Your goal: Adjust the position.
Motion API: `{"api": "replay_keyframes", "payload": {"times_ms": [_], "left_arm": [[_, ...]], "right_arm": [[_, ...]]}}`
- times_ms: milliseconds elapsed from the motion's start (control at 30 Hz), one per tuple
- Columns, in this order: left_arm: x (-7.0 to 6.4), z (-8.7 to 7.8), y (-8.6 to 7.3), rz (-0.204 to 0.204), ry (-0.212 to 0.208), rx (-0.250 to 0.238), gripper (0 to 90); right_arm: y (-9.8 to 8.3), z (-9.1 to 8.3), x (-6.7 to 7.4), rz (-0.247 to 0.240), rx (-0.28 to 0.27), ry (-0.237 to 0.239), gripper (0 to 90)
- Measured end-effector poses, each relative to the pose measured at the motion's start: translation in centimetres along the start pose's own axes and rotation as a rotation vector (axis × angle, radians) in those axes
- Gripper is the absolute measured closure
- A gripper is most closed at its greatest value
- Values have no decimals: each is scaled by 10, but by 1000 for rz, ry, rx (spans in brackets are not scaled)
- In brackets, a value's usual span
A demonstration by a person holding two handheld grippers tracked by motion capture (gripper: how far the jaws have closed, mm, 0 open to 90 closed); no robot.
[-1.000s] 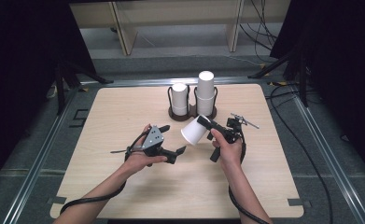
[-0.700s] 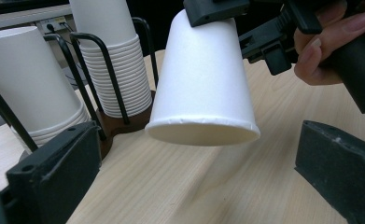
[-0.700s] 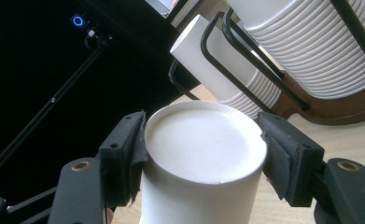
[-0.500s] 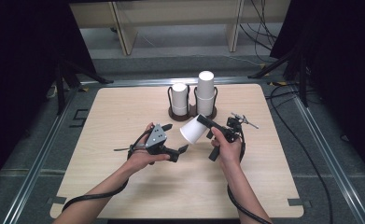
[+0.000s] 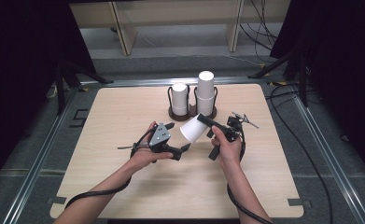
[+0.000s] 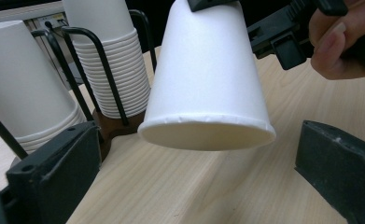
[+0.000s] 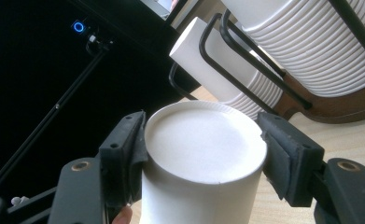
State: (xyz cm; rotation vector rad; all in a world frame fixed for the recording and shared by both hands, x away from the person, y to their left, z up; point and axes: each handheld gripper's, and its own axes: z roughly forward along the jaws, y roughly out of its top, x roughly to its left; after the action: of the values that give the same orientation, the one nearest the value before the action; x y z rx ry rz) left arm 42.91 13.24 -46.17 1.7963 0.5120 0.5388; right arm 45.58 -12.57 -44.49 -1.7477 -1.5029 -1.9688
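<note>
one paper cup (image 5: pixel 193 129), mid-frame, sits clenched in the right gripper (image 5: pixel 202 122); the left gripper (image 5: pixel 179 136) gapes unclenched beside its rim.

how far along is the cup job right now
Done: one paper cup is out of the holder, clamped at its closed end by the right gripper and held above the table, tilted with its open mouth facing the left gripper. In hand: the left gripper's fingers stand open either side of the rim, not touching. Left: taking hold of the cup; both stacks remain in the holder.
</note>
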Motion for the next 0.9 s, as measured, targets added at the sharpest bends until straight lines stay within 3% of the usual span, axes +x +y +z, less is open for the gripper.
{"api": "replay_keyframes", "payload": {"times_ms": [67, 133, 267, 367, 400, 433, 533, 567, 667, 900], "left_arm": [[0, 0, 0, -4, -2, 5, 0], [-1, 1, 1, -1, -2, 5, 0], [-1, 4, 1, -7, -3, 3, 0], [-1, 6, 0, -7, -3, 0, 0], [0, 7, 0, -6, -4, -1, 0], [-1, 8, -1, -6, -5, -7, 0], [0, 9, -1, -8, -11, -7, 0], [0, 10, -1, -11, -11, -8, 0], [0, 12, -2, -5, -11, -6, 2], [0, 14, -2, -11, -16, -19, 24]], "right_arm": [[0, 1, 0, -5, -5, -4, 361], [0, 0, 3, 44, 9, 0, 361], [0, 1, 0, 5, 1, 3, 361], [0, 0, 2, 38, 4, 6, 361], [1, 1, 1, 19, 2, 8, 361], [0, 0, 2, 41, 5, 10, 361], [0, 0, 1, 21, 6, 7, 361], [0, 0, 3, 50, 10, 11, 361], [1, 0, 1, 19, 9, 10, 361], [0, 1, 0, 24, 8, 8, 361]]}}
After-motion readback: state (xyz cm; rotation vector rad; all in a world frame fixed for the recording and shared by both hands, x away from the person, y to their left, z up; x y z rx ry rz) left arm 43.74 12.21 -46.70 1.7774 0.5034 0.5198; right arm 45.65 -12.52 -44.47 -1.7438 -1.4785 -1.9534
